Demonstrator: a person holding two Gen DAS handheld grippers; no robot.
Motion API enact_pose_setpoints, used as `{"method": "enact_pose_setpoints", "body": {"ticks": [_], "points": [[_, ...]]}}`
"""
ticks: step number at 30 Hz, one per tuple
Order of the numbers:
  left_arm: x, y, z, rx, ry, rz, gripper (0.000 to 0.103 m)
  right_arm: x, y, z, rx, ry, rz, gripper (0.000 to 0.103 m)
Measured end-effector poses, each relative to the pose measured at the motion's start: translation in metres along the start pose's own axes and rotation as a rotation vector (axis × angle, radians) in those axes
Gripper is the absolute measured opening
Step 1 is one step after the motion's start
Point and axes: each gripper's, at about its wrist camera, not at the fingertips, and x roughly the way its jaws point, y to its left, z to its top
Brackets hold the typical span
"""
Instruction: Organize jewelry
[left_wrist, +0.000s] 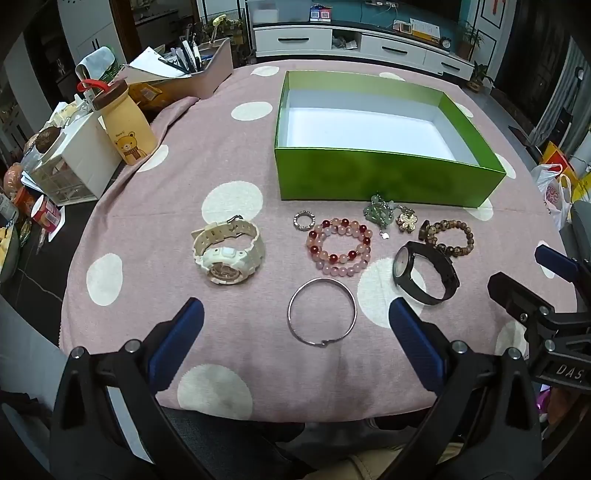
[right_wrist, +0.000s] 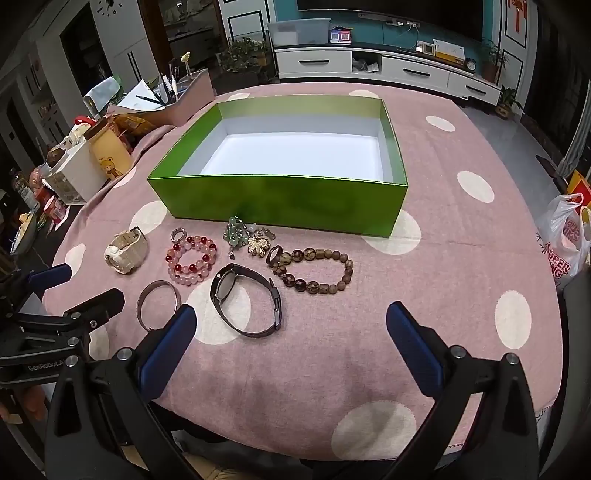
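While you hold both grippers above the near edge of the table, the left gripper (left_wrist: 295, 332) stands spread wide with nothing between its blue pads (left_wrist: 181, 332), and the right gripper (right_wrist: 291, 339) is likewise fully released and empty. Take the green box (left_wrist: 388, 181) as your landmark: it sits open on the pink dotted tablecloth (left_wrist: 147, 221), its white inside bare. All the jewelry lies on the cloth in front of the box's near wall. Closest to that wall are a small silver ring (left_wrist: 303, 220), a green bead cluster (left_wrist: 376, 214) and a gold flower piece (left_wrist: 405, 221); the cluster nearly touches the box. Just nearer to you lie the pink bead bracelet (left_wrist: 340, 245) and the brown bead bracelet (left_wrist: 448, 236). Off the box's left corner rests the white watch (left_wrist: 227, 253). The black watch (left_wrist: 424, 271) sits in front of the brown beads, and the silver bangle (left_wrist: 322, 312) lies nearest you, between your left gripper's fingers in that view.
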Motion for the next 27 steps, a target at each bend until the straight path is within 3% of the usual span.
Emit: {"method": "enact_pose_setpoints", "body": {"ticks": [27], "points": [[-0.0031, 0.0013, 0.0020, -0.002, -0.005, -0.002, 0.101, 0.0015, 0.0034, -0.0019, 0.008, -0.002, -0.001, 0.102]]}}
